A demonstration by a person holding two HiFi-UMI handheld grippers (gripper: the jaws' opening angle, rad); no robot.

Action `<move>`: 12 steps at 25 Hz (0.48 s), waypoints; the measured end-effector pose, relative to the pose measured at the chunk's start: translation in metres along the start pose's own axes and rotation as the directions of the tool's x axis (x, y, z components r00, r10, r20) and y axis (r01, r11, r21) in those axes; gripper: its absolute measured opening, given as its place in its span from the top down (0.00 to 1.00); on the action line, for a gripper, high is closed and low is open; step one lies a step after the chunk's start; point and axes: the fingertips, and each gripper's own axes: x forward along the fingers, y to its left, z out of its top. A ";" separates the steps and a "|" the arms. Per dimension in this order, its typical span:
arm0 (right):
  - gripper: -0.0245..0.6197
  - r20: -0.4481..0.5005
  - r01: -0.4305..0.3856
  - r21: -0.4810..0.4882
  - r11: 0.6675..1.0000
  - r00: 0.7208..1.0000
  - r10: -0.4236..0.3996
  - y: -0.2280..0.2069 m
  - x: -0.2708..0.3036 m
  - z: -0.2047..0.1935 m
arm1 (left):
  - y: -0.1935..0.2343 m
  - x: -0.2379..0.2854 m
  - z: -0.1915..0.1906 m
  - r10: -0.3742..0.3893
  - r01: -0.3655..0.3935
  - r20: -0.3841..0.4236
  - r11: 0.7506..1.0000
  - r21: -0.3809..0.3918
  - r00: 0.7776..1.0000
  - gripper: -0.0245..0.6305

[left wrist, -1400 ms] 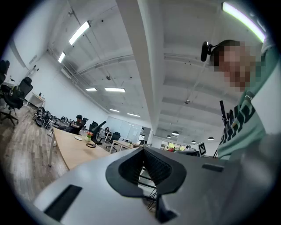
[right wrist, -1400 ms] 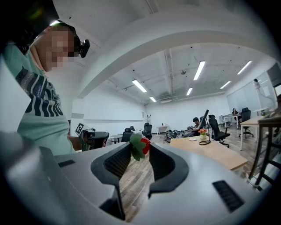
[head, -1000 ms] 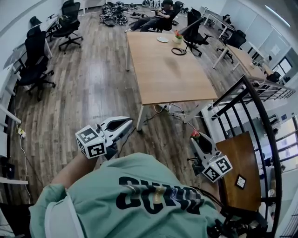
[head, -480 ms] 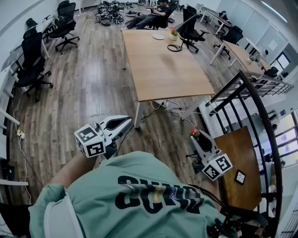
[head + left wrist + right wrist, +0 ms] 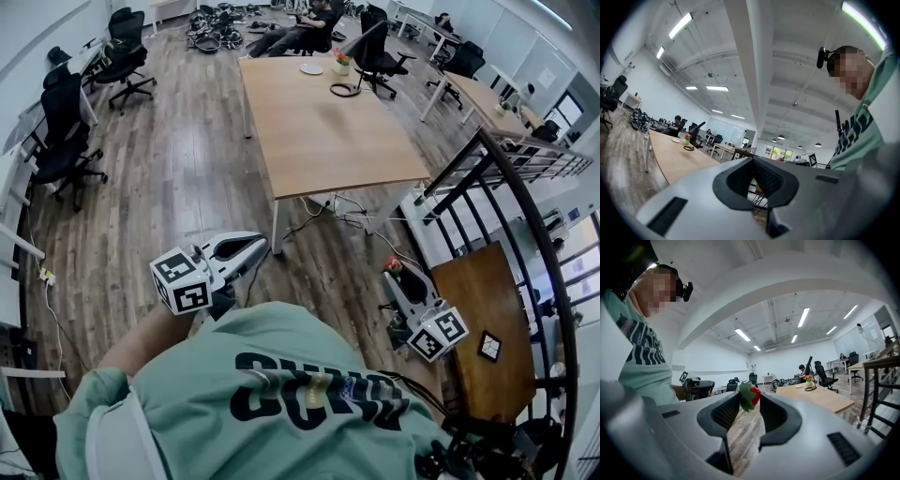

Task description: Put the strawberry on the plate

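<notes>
Strawberry [image 5: 751, 395]: red, green leaves. Table [image 5: 328, 131], upper centre: pale wood. Floor [image 5: 178, 169]: dark brown planks. Shirt [image 5: 281, 375], bottom: mint green, dark lettering. Left claw [image 5: 253, 246], right claw [image 5: 393, 275]: white, black-and-white marker cubes.

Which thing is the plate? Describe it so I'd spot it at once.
Find the long wooden table in the middle of the room. At its far end lies a small white plate, flat and pale, unlike the flower pot and the black ring beside it.
</notes>
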 end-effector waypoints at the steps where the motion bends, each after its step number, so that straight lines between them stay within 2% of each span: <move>1: 0.74 0.004 0.001 0.009 1.000 1.000 -0.001 -0.001 -0.002 -0.002 | -0.002 0.000 0.000 -0.001 0.002 -0.009 1.000 0.005 1.000 0.96; 12: 0.74 0.057 -0.002 0.087 0.996 0.998 -0.003 -0.009 -0.005 -0.023 | -0.007 0.014 0.001 -0.005 0.009 -0.111 0.999 0.039 0.994 0.96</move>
